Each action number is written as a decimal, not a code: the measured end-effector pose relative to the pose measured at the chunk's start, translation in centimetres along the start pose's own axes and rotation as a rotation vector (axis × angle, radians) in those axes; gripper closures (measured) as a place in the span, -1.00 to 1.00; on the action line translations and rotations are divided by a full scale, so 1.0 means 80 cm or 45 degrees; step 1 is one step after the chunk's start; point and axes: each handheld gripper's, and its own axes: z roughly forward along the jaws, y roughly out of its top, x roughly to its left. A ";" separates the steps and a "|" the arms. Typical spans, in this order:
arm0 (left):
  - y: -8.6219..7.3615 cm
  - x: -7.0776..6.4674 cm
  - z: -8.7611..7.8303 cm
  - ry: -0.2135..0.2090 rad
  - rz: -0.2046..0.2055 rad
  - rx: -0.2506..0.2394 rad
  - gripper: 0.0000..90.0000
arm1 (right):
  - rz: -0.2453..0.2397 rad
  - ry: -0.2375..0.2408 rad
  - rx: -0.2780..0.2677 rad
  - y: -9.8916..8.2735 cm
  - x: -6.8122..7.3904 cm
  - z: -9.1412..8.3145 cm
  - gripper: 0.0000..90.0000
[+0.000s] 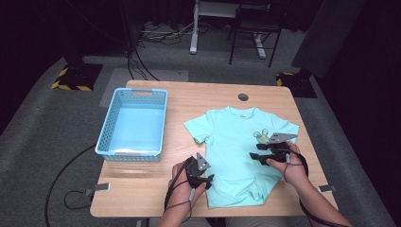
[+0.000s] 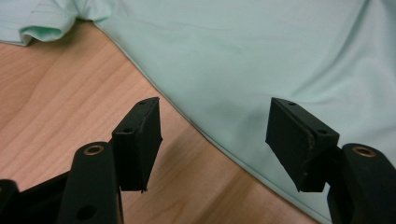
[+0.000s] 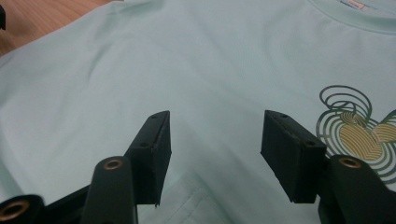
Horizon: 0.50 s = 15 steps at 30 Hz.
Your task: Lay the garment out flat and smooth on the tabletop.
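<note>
1. Tee (image 1: 236, 146), mint green w/ chest print, lies face-up on worktop (image 1: 142, 189); no fold made yet.
2. Left gripper (image 1: 202, 178) at tee's side hem, right gripper (image 1: 259, 152) over its chest; both wide, holding nothing.
3. Blue basket (image 1: 106, 137) stands empty beside tee.

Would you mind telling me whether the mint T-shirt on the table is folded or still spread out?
Mostly spread out: the T-shirt lies flat on the table with both sleeves out and its print showing, though its lower right part near the hem looks turned over.
</note>
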 end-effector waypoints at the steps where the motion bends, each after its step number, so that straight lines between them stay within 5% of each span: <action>1: 0.000 -0.002 0.000 0.001 0.001 0.001 -0.20 | -0.004 0.001 0.004 0.000 0.001 0.000 -0.02; 6: -0.003 -0.011 0.007 0.004 0.050 0.076 -0.21 | -0.024 0.015 0.014 -0.002 0.007 -0.002 0.03; 15: -0.004 -0.008 -0.007 0.020 0.059 0.179 -0.20 | -0.054 0.019 0.093 -0.020 0.012 0.002 0.35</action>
